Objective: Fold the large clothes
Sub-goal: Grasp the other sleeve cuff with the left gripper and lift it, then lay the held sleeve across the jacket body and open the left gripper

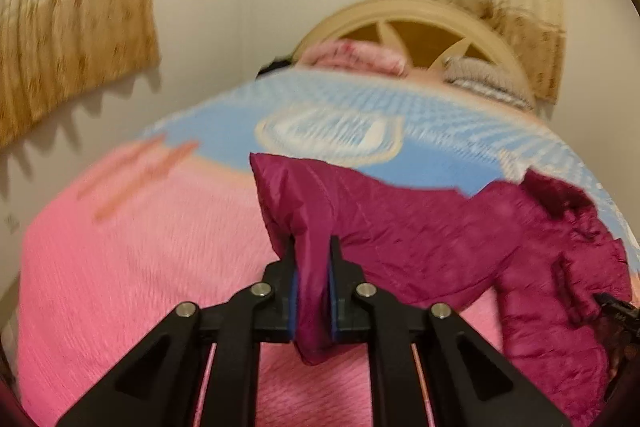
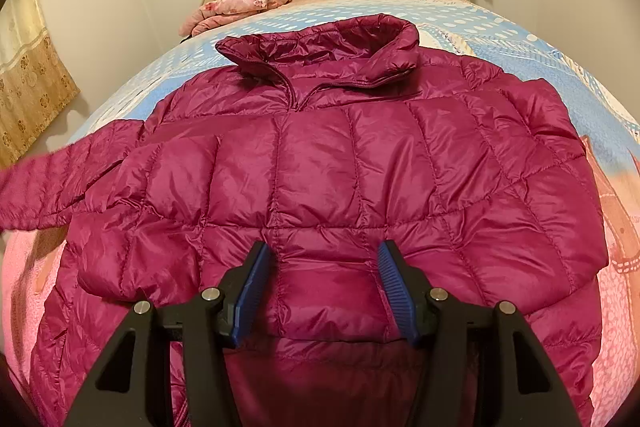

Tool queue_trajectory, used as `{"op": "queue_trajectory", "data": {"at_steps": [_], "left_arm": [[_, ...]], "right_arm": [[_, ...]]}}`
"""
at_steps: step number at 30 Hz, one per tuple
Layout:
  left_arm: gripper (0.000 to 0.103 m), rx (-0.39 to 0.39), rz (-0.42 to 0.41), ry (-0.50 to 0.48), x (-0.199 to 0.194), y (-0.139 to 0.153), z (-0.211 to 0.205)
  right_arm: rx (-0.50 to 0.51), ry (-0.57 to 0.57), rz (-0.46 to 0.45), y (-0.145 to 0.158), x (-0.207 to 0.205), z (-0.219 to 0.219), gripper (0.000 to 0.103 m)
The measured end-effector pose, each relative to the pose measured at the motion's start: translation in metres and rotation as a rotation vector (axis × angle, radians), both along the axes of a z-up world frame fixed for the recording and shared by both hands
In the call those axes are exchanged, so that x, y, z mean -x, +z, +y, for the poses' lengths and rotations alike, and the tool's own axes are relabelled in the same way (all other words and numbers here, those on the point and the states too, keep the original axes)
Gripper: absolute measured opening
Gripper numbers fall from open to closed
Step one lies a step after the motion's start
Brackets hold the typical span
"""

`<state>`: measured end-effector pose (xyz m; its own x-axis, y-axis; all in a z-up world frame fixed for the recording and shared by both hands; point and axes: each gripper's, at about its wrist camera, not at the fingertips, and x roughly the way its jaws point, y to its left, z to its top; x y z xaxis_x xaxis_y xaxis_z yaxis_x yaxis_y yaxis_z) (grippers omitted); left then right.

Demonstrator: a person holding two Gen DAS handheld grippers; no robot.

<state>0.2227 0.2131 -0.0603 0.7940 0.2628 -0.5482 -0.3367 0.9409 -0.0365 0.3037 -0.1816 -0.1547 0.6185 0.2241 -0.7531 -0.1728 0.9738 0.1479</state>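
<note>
Left wrist view
- Jaws: your left gripper (image 1: 312,267) is clamped narrow on the cuff end of the jacket's sleeve (image 1: 296,203); a fold of magenta fabric sits pinched between the blue pads.
- Sleeve axis: it runs from the jaws away to the right, toward the jacket (image 1: 540,259) body at the right edge.
- Under it: pink blanket (image 1: 120,259) near and left, blue bedsheet (image 1: 224,131) farther off. Picture is blurred.
- Far end: headboard (image 1: 404,11), a pink bundle and a pillow against it.

Right wrist view
- Jaws: your right gripper (image 2: 322,267) stands about half open over the near middle of the jacket's front; the pads straddle one quilted panel, and you cannot tell whether they press on it.
- Jacket lie: spread flat, collar (image 2: 320,43) at the far end, hem near you, long axis near to far.
- Sleeve: reaches out to the left edge, blurred there.
- Key relation: the sleeve lies left of the body, so your left hand is the nearer one; the fold likely carries the cuff rightward across the chest, toward your right jaws.
</note>
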Motion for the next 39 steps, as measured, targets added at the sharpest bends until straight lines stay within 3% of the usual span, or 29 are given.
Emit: {"op": "queue_trajectory", "data": {"at_steps": [7, 11, 18, 26, 35, 39], "left_arm": [[0.012, -0.066, -0.112, -0.169, -0.008, 0.061, -0.059], [0.012, -0.113, -0.115, -0.284, -0.024, 0.071, -0.103], [0.012, -0.253, -0.048, -0.441, -0.044, 0.041, -0.196], [0.012, -0.218, 0.026, -0.563, -0.062, 0.009, -0.267], [0.012, -0.154, 0.087, -0.608, -0.074, -0.022, -0.300], [0.026, -0.106, 0.115, -0.609, -0.078, -0.025, -0.300]], "right_arm": [[-0.010, 0.000, -0.002, 0.000, 0.000, -0.002, 0.058], [-0.028, -0.001, -0.003, 0.000, 0.000, -0.004, 0.059], [-0.050, -0.005, -0.006, 0.000, 0.000, -0.006, 0.059], [-0.072, -0.006, -0.008, 0.000, 0.000, -0.009, 0.059], [-0.087, -0.007, -0.009, 0.000, 0.000, -0.010, 0.060], [-0.090, -0.007, -0.009, 0.000, 0.000, -0.010, 0.060]]}}
